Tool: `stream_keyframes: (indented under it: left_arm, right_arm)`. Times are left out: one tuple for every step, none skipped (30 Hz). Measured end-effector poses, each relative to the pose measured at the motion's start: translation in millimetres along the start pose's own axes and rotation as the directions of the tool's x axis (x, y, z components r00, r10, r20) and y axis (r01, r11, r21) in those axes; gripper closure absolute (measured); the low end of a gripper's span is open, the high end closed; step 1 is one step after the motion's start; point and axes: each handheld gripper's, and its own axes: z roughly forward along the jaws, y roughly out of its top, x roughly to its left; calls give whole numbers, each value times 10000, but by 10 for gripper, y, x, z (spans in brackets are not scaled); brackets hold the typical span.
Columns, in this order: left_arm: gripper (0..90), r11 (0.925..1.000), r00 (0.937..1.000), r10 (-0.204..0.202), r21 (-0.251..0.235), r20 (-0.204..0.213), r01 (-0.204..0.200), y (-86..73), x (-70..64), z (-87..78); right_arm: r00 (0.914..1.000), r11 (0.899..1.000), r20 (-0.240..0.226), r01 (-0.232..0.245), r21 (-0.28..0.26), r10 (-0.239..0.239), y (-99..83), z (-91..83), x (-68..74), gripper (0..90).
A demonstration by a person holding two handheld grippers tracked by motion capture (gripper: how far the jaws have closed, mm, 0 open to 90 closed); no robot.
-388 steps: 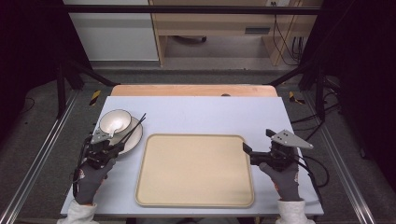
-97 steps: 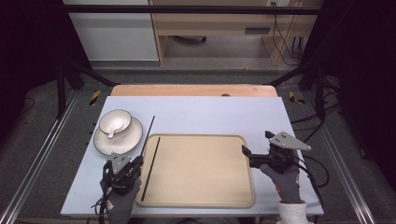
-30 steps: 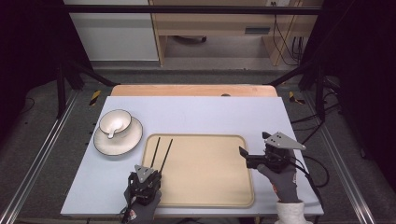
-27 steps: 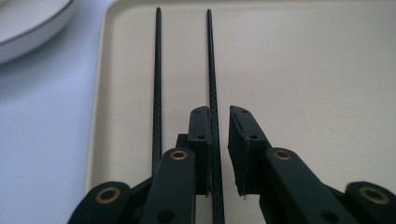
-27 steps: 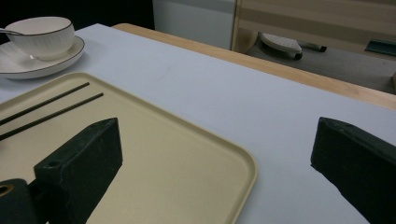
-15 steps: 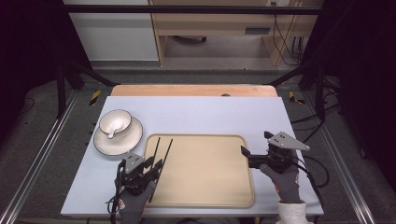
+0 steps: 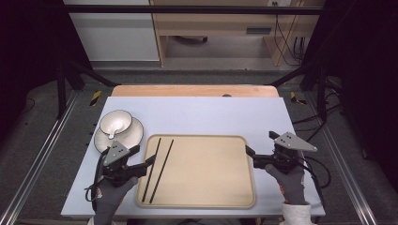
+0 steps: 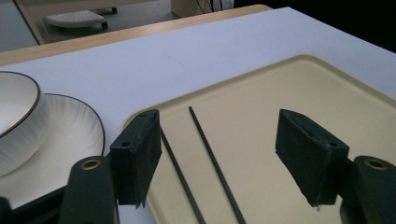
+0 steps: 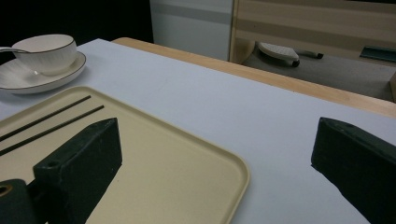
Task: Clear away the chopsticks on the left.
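Grey gloves, white cuffs, black fingers, grey plates.

Chopsticks: two, plain black, lying on a pale beige tray with no pattern, the sticks just ahead of the matte black fingers of the left gripper. Bowl and plate: off-white with a thin dark rim line, the plate faintly ribbed, both off to the outer side of the left fingers. Worktop: pale lilac-grey with a light wood strip along its far edge; the right gripper has black fingers and a grey top plate, and the gloves are grey.
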Motion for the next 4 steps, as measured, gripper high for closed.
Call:
stream_keyframes:
  left_arm:
    - [291,10000,10000,-18,-22,25,18,-26,33,-8]
    - [283,10000,10000,-51,-30,57,51,-46,56,-12]
    - [277,9999,9999,-133,-40,90,133,-79,92,-16]
    - [271,9999,9999,-139,-19,68,140,-101,120,-16]
  right_arm:
    - [10000,10000,34,5,25,-5,-2,2,-2,18]
    - [10000,10000,52,0,43,0,-2,3,-2,19]
    - [10000,10000,45,-5,69,5,-3,3,-3,18]
    - [10000,9999,48,28,105,-28,-6,7,-6,17]
